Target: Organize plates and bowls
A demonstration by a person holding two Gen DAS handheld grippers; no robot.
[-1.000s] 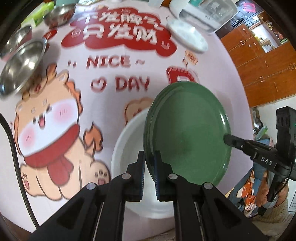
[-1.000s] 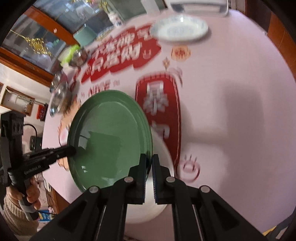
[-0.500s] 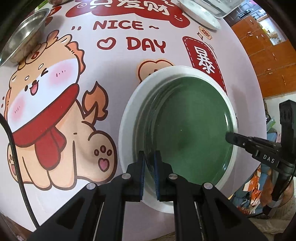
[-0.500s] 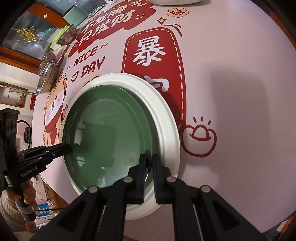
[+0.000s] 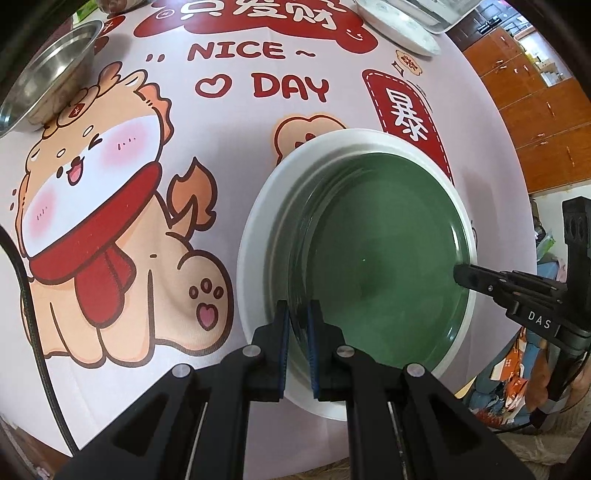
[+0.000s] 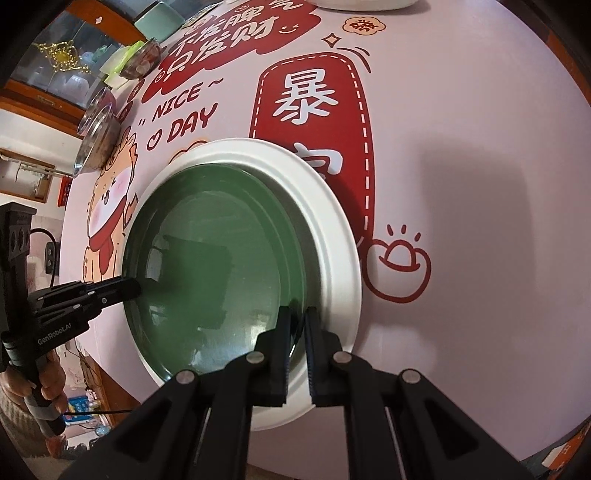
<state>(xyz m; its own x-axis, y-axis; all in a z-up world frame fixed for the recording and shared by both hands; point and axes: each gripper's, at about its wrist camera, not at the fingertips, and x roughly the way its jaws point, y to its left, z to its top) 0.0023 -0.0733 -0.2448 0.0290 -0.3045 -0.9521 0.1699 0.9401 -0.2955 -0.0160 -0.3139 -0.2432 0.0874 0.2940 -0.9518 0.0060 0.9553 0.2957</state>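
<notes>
A green plate point(image 5: 380, 258) lies inside a larger white plate point(image 5: 266, 206) on the printed tablecloth. My left gripper point(image 5: 297, 317) is shut on the green plate's near rim. My right gripper point(image 6: 297, 325) is shut on the opposite rim of the green plate point(image 6: 214, 266), which rests in the white plate point(image 6: 328, 229). The right gripper also shows in the left wrist view point(image 5: 461, 273), and the left gripper in the right wrist view point(image 6: 135, 286), each at the plate's edge.
A steel bowl point(image 5: 48, 77) stands at the far left, with more steel bowls point(image 6: 96, 129) seen from the right. A white patterned plate point(image 5: 399, 26) lies at the far side. Wooden cabinets point(image 5: 535, 92) stand beyond the table's right edge.
Both grippers have lowered the tilted green plate until it lies flat inside the white plate. Both stay closed on its rim.
</notes>
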